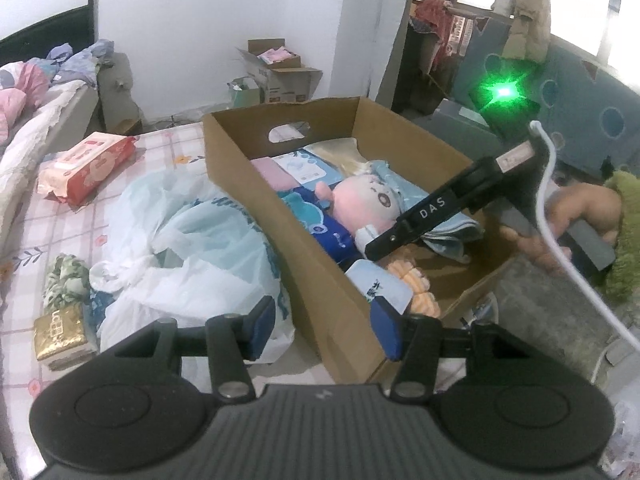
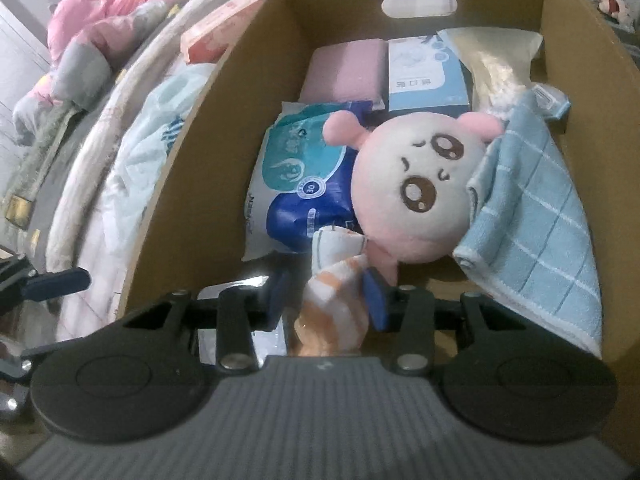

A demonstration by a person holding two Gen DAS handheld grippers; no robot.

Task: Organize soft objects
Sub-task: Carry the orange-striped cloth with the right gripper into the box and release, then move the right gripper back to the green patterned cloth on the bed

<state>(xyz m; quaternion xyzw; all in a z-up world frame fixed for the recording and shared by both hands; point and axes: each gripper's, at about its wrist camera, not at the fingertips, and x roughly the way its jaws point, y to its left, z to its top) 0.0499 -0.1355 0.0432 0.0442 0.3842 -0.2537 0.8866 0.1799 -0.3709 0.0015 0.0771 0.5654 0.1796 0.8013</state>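
The cardboard box (image 2: 192, 184) sits on the bed (image 1: 60, 216), already packed with a pink plush doll (image 2: 416, 184), a blue checked towel (image 2: 536, 216) and tissue packs (image 2: 304, 176). Inside the box's near end, the right gripper (image 2: 326, 296) stands narrow around an orange-and-white striped cloth (image 2: 332, 300); whether its pads press it is unclear. The left gripper (image 1: 324, 328) hangs partly open and empty over the box's near wall, beside a white plastic bag (image 1: 188, 248).
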